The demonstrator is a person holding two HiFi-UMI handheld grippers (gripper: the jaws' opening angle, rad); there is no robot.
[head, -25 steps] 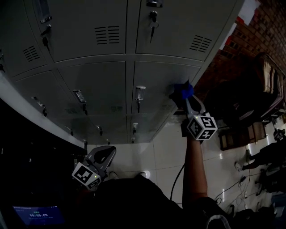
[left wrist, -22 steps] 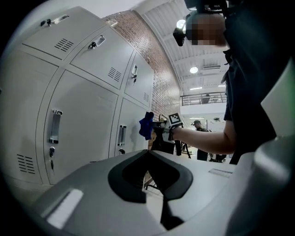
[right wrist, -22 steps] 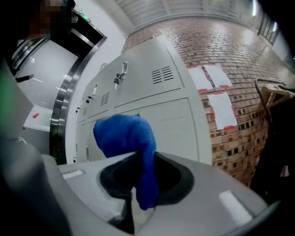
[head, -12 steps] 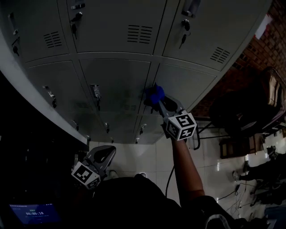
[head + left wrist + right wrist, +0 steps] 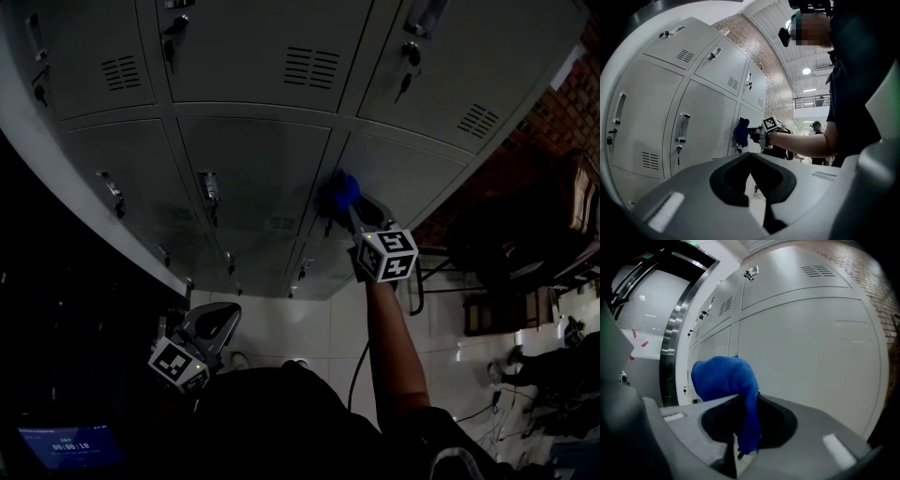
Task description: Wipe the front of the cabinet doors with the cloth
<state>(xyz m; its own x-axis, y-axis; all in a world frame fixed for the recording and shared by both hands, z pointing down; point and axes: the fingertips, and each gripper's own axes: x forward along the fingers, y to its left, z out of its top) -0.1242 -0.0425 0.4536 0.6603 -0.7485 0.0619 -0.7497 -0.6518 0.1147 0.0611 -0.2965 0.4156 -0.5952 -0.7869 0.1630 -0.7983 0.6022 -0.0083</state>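
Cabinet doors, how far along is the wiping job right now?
Done: the blue cloth is picked up, the right tool shut on it. In hand: the cloth is against the cabinet doors, at the seam between two middle-row doors. Left: no door shows wipe marks, so I can't tell how many remain. The left tool hangs low, shut and empty.

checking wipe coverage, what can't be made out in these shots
- Whether the cloth touches the door: in the head view and the right gripper view, the cloth itself covers the contact spot.
- Streaks or dirt on that door: the head view is too dark.
- Screen readout: head view, too small and dim.
- Top doors: head view, cut off by the upper edge.
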